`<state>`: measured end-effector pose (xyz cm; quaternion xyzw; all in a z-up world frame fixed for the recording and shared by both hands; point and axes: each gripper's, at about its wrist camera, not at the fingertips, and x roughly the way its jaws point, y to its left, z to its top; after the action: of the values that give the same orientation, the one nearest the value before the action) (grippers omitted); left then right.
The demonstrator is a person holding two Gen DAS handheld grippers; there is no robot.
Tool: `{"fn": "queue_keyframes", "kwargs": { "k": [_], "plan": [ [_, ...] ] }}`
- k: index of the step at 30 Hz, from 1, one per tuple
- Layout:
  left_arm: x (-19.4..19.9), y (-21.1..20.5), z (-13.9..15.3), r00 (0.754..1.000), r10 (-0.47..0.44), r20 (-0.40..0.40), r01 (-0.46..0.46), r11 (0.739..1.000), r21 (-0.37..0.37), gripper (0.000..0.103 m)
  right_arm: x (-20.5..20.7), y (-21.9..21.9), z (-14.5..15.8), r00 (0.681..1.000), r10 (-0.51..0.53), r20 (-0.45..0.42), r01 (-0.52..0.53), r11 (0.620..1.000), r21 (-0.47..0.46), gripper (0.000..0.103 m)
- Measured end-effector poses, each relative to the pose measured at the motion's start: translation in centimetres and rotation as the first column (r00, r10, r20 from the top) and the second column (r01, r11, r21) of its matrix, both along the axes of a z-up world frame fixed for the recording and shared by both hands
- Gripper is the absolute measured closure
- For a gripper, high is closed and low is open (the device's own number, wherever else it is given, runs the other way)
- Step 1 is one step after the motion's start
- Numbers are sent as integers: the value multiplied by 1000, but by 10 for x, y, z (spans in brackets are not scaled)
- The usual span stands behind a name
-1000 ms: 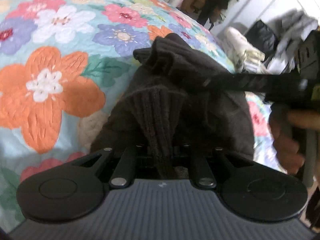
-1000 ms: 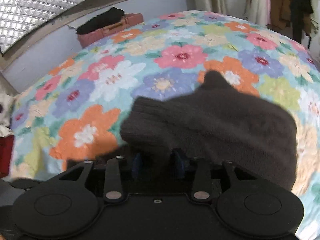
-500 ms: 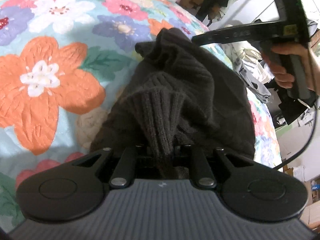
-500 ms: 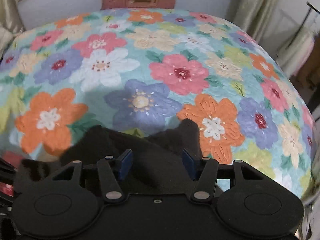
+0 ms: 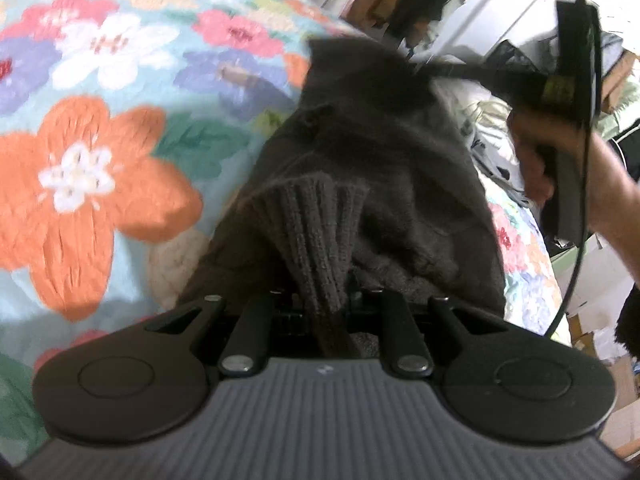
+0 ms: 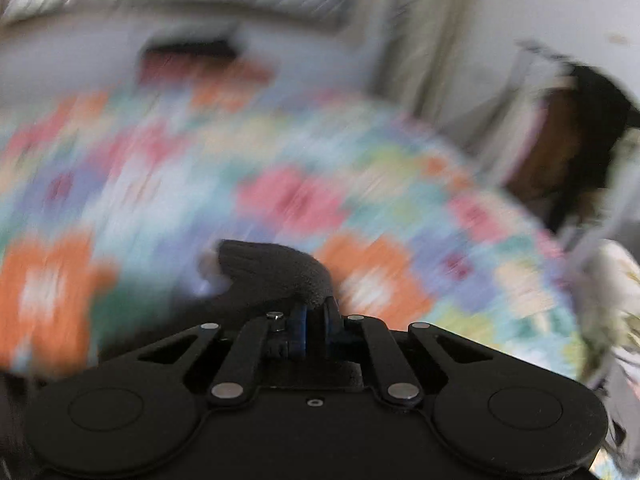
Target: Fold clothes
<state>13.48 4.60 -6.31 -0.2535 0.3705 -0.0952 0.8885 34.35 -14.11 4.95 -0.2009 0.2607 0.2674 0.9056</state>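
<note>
Nearest on the dark knit sweater (image 5: 400,168): pinches the ribbed cuff (image 5: 316,232) in the left gripper (image 5: 324,300), fingers closed down to the thickness of the knit, same hold as half a second ago.

Across the sweater's middle: lies bunched and rumpled on the floral quilt (image 5: 100,184) of the bed, not yet flat, hanging partly toward the bed's right edge.

At the sweater's far corner: now clamps a fold of the knit (image 6: 272,272) in the right gripper (image 6: 316,320), blue fingers (image 6: 299,332) nearly together with cloth between them. Half a second ago stood wide open above the fabric; so has just taken its grip. Shows heavy blur around the held fold in the right wrist view, so probably swings quickly. From the left wrist view, reaches in from beyond the sweater, right hand (image 5: 536,152) on the handle, far corner pulled up into a peak.

Meaning for the task: likely has both ends in hand and can stretch or lift the sweater before laying a fold. Risks dragging the loose bulk off the bed side.
</note>
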Motion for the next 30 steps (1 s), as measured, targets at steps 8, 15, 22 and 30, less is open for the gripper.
{"fn": "queue_keyframes", "kwargs": {
  "k": [8,15,22,30],
  "plan": [
    [-2,8,-8,971,196,-138,-179,976,127,86,43,-20,6,980,-190,-51,194,977,90,87],
    [-4,15,-5,966,189,-175,-182,982,57,84,18,-49,-4,941,-136,-311,228,932,282,69],
    [-17,51,22,947,293,-127,-285,955,79,63,-71,-64,-26,897,-31,-441,186,932,313,62],
    [-13,71,18,951,260,-167,-267,964,-19,63,-129,-66,-73,786,124,-605,98,942,321,62]
  ]
}}
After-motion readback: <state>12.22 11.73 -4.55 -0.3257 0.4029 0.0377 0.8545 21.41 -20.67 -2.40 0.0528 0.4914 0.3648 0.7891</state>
